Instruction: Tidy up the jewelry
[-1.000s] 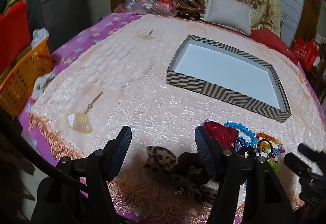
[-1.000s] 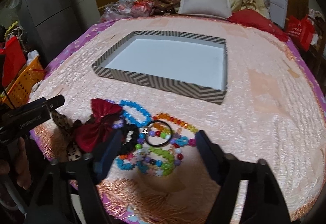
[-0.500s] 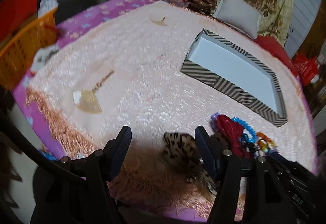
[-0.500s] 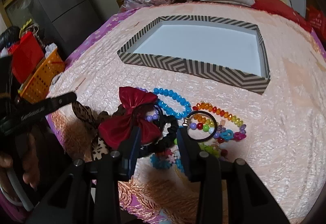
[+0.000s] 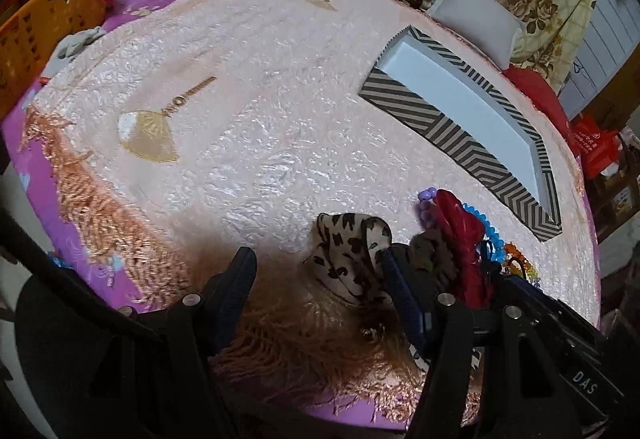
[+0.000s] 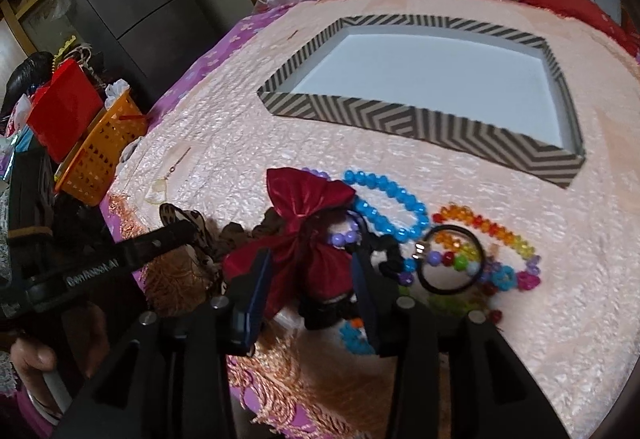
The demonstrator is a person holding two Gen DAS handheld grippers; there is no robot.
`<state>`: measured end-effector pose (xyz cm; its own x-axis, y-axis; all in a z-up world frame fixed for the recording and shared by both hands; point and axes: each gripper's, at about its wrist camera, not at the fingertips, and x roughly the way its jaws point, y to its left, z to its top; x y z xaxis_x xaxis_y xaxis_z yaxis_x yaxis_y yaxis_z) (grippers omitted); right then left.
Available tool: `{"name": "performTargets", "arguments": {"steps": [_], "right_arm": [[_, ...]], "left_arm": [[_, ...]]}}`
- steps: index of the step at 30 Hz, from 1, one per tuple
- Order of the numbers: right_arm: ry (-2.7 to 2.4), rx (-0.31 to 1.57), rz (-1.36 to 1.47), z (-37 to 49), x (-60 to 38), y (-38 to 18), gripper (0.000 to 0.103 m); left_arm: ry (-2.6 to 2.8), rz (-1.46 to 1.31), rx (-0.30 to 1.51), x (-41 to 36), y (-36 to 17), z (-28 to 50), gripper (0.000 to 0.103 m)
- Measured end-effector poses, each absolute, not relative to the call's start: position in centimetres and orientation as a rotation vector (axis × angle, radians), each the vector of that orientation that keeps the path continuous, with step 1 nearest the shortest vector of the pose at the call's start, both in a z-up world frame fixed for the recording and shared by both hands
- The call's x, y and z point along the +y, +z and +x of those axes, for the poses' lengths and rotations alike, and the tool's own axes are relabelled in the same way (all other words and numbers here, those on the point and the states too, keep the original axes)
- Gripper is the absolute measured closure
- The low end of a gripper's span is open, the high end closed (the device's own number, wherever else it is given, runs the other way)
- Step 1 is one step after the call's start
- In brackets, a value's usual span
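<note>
While the red velvet bow (image 6: pixel 310 235) lies in the jewelry pile near the bed's fringed edge, the right gripper (image 6: pixel 312 291) pinches its lower lobe. The left gripper (image 5: pixel 320 287) stands spread around the leopard-print bow (image 5: pixel 352 255). The chevron box (image 6: pixel 440 123) sits beyond.
</note>
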<state>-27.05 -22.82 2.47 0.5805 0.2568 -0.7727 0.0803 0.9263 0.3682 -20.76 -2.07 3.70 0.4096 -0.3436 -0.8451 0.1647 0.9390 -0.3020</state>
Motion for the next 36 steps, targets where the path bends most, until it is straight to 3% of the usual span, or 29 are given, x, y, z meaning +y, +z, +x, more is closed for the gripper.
{"name": "performTargets", "arguments": {"steps": [6,9,11,14,25,36], "right_arm": [[0.131,0.970,0.410,-25.1,-22.8,1.4,0.062],[0.147,0.978,0.435,-24.4,-23.1,0.9,0.068],[0.165,0.988,0.474,-23.9,-23.5,0.4,0.078],[0.181,0.976,0.504,-24.1,-23.9,0.3,0.092],[0.253,0.876,0.637,-26.0,-27.4,4.4,0.095],[0.202,1.017,0.580,-25.1,-26.1,0.6,0.091]], "left_arm": [[-0.339,-0.165,1.119,-2.9,2.8,-20.2,0.053],[-0.348,-0.183,1.117,-3.0,2.6,-19.8,0.056],[-0.351,-0.169,1.121,-3.2,2.4,-19.7,0.078],[-0.356,-0.098,1.126,-3.8,2.3,-19.6,0.103],[-0.426,-0.083,1.037,-2.7,7.0,-19.0,0.103],[-0.420,-0.052,1.034,-3.3,7.0,-18.9,0.103]]}}
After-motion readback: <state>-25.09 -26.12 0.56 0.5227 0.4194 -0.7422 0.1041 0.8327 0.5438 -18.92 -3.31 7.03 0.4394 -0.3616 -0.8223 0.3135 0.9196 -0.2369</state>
